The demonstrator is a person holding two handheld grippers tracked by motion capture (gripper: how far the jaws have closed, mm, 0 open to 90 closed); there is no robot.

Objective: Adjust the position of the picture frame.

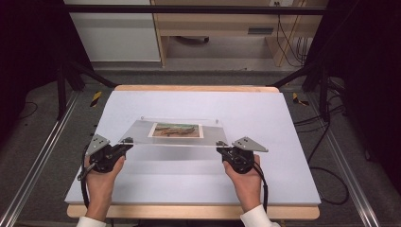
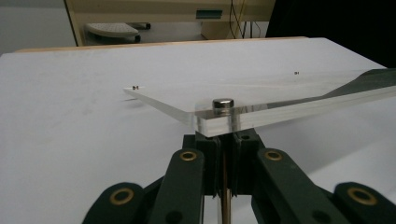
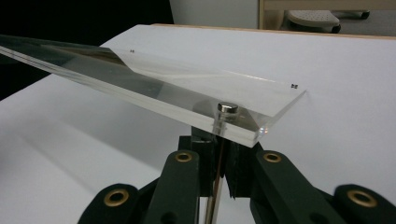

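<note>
- The clear acrylic frame (image 1: 177,130), a photo (image 1: 176,129) inside it, hung above the white table (image 1: 189,184), near edge raised.
- The left gripper (image 1: 126,142) pinched the frame's near left corner.
- The right gripper (image 1: 221,145) pinched its near right corner, jaws pressed together below a small metal stud (image 3: 227,108).

Grippers — two: left gripper (image 1: 126,142) and right gripper (image 1: 220,145), one in each hand, each topped by one grey three-cornered plate, so two plates. Hands — two: left hand (image 1: 100,177), right hand (image 1: 247,182). White sleeve cuffs — two. Clear acrylic frame (image 1: 142,132) — one, made of two clear sheets stacked. Printed picture (image 1: 176,130) inside the frame — one. Small metal corner studs on the frame — four: two at the near corners, two at the far corners. Tabletop (image 1: 189,101) — one, with one white cover.
</note>
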